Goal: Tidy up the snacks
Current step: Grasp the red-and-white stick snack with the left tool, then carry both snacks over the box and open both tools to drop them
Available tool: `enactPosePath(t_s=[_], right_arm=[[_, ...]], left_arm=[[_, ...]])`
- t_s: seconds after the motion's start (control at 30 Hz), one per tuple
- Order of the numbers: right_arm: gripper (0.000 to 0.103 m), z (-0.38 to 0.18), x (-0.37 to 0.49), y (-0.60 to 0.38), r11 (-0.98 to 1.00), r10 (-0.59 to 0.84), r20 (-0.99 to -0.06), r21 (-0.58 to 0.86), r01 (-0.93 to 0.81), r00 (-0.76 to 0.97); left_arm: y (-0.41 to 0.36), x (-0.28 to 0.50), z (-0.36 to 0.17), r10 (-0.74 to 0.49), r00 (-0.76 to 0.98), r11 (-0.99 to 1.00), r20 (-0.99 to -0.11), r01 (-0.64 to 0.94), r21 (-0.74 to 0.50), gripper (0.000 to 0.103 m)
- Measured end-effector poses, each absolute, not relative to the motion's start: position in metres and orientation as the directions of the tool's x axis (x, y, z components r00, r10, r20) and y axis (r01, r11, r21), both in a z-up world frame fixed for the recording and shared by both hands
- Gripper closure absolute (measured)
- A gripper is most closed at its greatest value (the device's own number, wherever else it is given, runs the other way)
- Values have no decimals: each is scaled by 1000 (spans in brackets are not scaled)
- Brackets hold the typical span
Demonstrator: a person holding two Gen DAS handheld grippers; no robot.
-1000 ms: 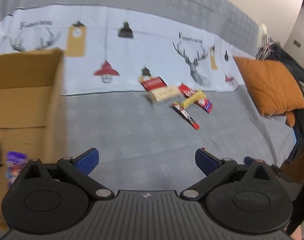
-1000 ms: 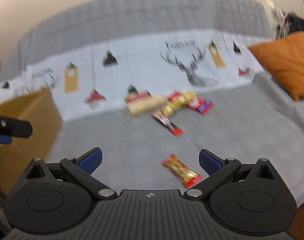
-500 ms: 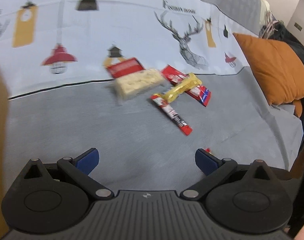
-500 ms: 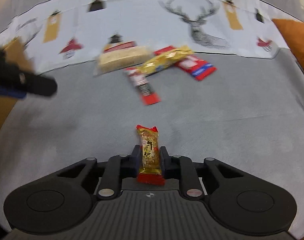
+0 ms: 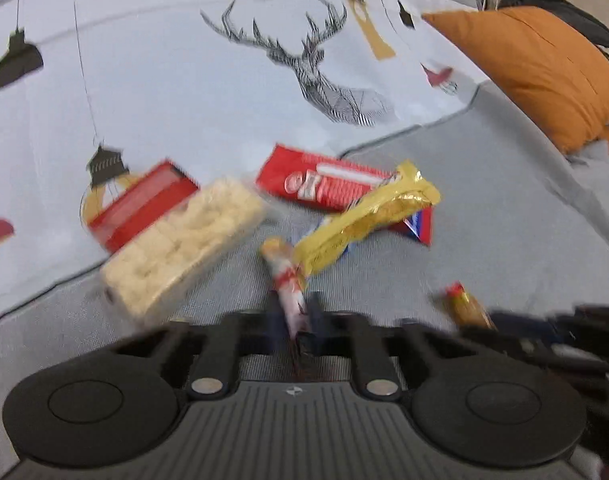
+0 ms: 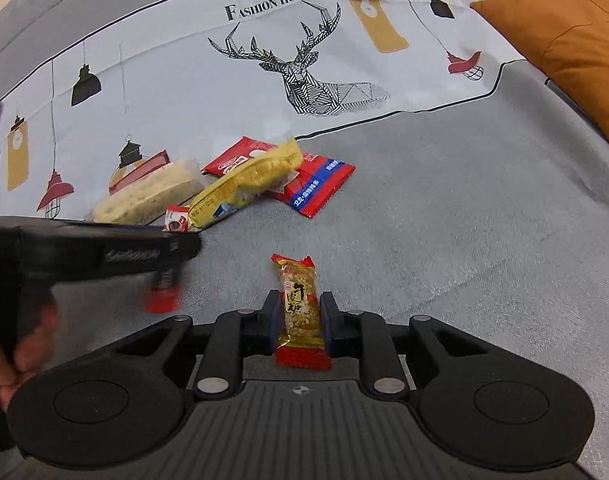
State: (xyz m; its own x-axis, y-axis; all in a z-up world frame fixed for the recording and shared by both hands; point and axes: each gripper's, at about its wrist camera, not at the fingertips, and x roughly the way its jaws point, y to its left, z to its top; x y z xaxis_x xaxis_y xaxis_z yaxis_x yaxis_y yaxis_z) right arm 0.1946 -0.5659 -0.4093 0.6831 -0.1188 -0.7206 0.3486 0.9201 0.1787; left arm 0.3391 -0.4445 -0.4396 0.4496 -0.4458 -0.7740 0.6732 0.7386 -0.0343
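left gripper (image 5: 292,322): clamped on thin red-white stick snack (image 5: 286,280), near edge of snack pile (image 5: 340,196)
right gripper (image 6: 297,320): jaws narrow, holding peanut candy bar (image 6: 298,300), near, right of the pile
surface: grey bedspread (image 6: 464,216)

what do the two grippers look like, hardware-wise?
The two match: the left gripper and right gripper have matte black bodies, a ribbed centre plate with a small round logo, two round side housings, silver pivot pins on black linkage arms, and dark blue pads on the fingers. No cables or sleeves visible.
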Motion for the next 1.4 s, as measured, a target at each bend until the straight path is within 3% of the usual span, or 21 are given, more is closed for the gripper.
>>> enactPosePath(t_s=[0.13, 0.27, 0.33, 0.47, 0.53, 0.63, 0.8, 0.97, 1.4], right_arm=[[78, -407, 197, -561, 919, -123, -722, 176, 353, 680], [78, -408, 203, -546, 945, -129, -730, 115, 306, 671], [68, -410, 206, -540, 953, -140, -733, 81, 291, 665], [67, -414, 209, -528, 964, -179, -726, 6, 266, 664], [70, -414, 209, -531, 961, -172, -728, 25, 277, 664], [84, -411, 202, -541, 935, -159, -731, 104, 339, 664], [85, -398, 178, -527, 913, -107, -726, 199, 357, 679], [85, -363, 150, -485, 961, -91, -680, 131, 244, 727], [85, -275, 96, -374, 944, 72, -558, 305, 123, 826]], left_arm=[[-408, 321, -432, -393, 407, 779, -825, 624, -63, 97], [-389, 298, -435, -384, 434, 793, -815, 607, -50, 95], [-394, 297, -436, -376, 449, 787, -811, 617, -23, 94], [-400, 295, -430, -332, 435, 780, -837, 625, 16, 97], [-392, 294, -424, -332, 403, 807, -853, 589, -36, 97], [-372, 278, -408, -330, 430, 826, -840, 562, -37, 97], [-339, 245, -376, -308, 463, 850, -831, 526, -22, 97], [-293, 218, -337, -268, 507, 891, -819, 453, -11, 97], [-174, 172, -273, -344, 595, 920, -727, 367, -135, 97]])
